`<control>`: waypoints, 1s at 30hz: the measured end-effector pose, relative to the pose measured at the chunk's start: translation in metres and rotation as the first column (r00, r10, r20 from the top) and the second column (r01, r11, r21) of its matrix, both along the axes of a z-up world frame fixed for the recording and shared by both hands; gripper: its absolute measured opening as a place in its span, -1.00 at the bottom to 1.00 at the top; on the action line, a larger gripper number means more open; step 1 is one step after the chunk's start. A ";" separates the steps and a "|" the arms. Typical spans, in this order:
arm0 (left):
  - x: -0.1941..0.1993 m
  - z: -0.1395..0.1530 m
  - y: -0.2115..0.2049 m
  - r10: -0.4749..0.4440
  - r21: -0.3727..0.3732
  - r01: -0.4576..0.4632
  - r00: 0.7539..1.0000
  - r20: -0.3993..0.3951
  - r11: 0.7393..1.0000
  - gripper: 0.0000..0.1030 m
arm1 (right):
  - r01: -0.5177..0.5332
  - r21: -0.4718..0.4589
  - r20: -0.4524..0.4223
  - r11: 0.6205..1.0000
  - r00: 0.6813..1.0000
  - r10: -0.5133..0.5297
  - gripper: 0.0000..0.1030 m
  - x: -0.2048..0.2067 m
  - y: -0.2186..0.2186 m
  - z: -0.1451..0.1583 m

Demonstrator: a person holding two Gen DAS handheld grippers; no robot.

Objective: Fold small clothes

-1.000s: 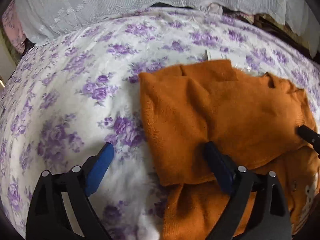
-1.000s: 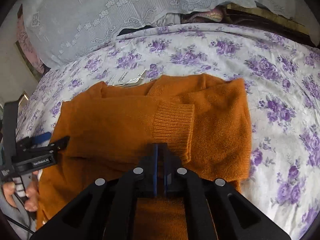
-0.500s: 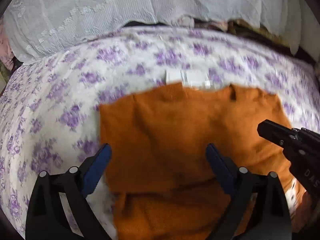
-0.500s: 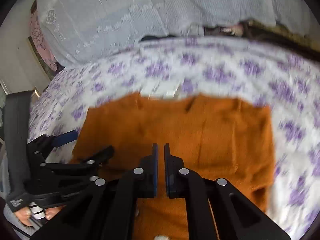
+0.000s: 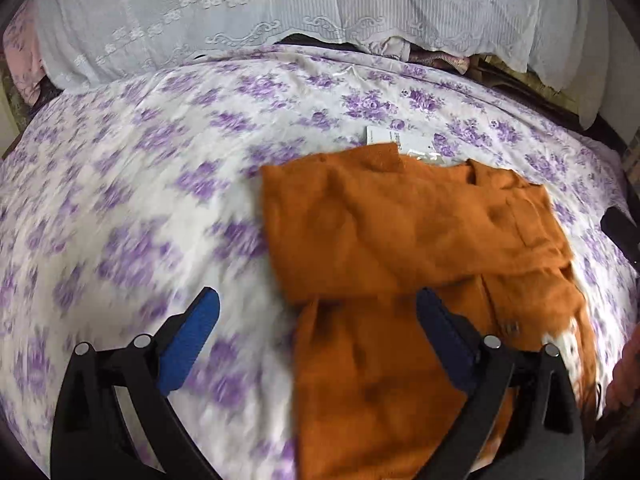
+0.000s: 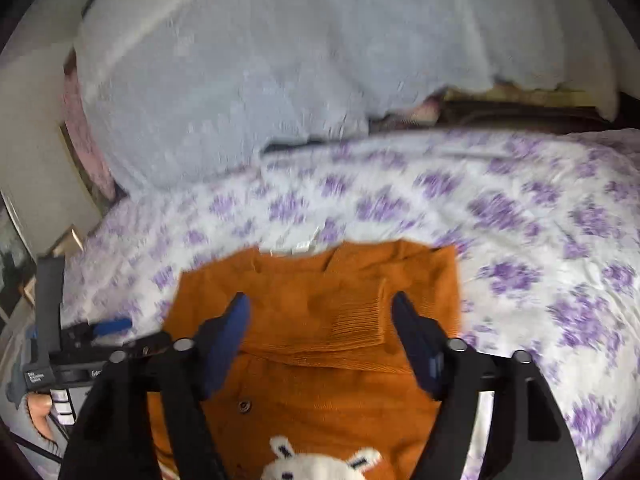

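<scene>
A small orange knit cardigan (image 5: 400, 264) lies on a bed, its sleeves folded across the body. In the right wrist view the cardigan (image 6: 320, 360) shows a ribbed cuff (image 6: 352, 320), a button and a white bunny patch (image 6: 320, 464). My left gripper (image 5: 316, 312) is open and empty, hovering over the cardigan's left edge. My right gripper (image 6: 320, 320) is open and empty, above the folded sleeve. The left gripper also shows at the left of the right wrist view (image 6: 100, 340).
The bed has a white sheet with purple flowers (image 5: 140, 200). A white paper tag (image 5: 400, 142) lies by the collar. A white lace cover (image 5: 280, 12) and pillows sit at the back.
My right gripper has opened and pulled back and up from the cardigan. My left gripper stayed open and shifted left and back. The sleeves now lie folded across the body.
</scene>
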State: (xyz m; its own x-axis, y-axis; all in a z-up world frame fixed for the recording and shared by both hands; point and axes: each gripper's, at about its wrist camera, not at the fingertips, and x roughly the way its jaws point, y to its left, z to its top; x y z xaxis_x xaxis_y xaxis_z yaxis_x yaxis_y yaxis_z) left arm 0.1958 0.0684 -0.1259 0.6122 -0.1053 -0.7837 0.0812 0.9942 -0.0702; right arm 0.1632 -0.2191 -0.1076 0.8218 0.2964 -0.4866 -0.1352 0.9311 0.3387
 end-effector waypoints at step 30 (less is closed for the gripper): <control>-0.112 -0.037 -0.002 -0.076 -0.034 0.073 0.992 -0.100 0.997 0.87 | -0.175 -0.072 -0.066 0.982 0.983 0.170 0.72 -0.062 0.084 -0.039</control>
